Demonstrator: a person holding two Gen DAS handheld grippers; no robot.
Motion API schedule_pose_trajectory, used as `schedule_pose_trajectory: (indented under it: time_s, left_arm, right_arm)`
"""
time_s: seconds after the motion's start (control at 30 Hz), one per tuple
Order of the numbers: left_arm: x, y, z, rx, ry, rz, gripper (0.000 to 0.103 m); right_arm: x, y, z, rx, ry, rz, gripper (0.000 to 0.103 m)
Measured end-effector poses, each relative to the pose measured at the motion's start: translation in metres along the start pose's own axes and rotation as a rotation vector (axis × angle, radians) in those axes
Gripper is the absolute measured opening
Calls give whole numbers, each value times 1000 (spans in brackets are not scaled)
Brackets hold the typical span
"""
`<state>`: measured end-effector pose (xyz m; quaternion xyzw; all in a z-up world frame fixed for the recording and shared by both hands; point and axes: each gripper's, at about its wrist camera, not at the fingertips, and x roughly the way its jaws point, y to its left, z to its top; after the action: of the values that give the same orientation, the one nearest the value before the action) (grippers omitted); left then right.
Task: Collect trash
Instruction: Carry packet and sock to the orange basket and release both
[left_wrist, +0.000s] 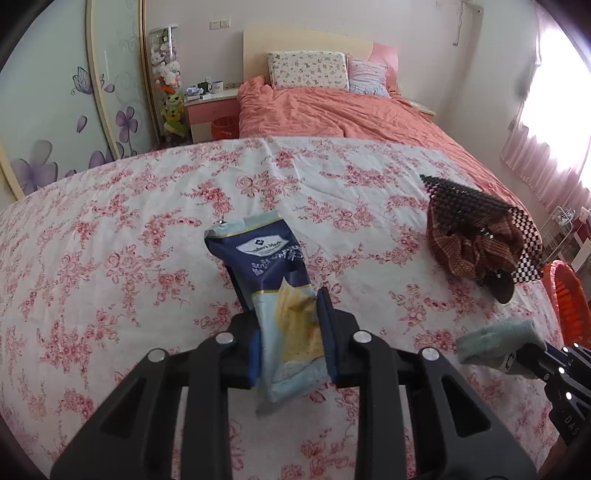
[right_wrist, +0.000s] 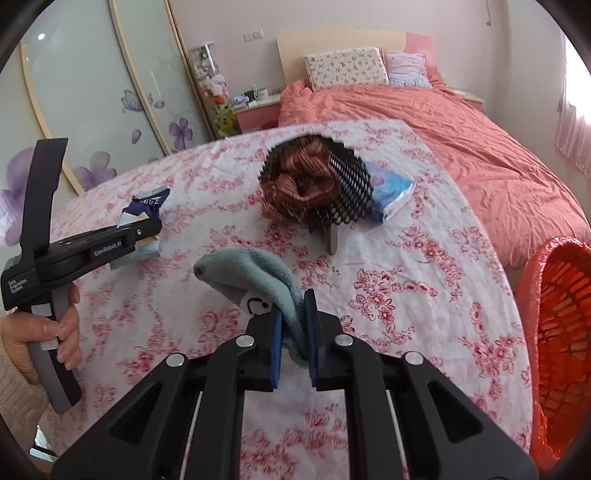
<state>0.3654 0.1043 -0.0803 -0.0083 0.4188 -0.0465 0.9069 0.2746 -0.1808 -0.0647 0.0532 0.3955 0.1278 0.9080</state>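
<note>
Trash in play is the blue snack wrapper (left_wrist: 273, 291): your left hand-held gripper (left_wrist: 286, 317) pinches it between both pads, just above the floral-covered desk (left_wrist: 110, 258). Your right hand-held gripper (right_wrist: 293, 325) is clamped on a pale green sock (right_wrist: 255, 277), also over the desk. Near the desk's far side a black mesh bag (right_wrist: 347, 184) holds brown plaid cloth, and an orange basket (right_wrist: 557, 325) stands at the right edge.
</note>
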Motion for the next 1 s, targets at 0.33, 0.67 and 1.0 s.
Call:
schedule_pose_trajectory:
  time_s: [0.33,0.67,1.0]
  left_arm:
    - [-66,-31,12,47,-92,-37,27]
    - [-125,-103,15,128,-165,-131,27]
    - [-153,-207,-3,233,-188,-324,28]
  right_arm:
    - [-58,-6,9,39,-116,-7,11]
    - [-126,-53,9,162,-273,-117,11]
    - [-169,-122,-10,316,-363,-243,11]
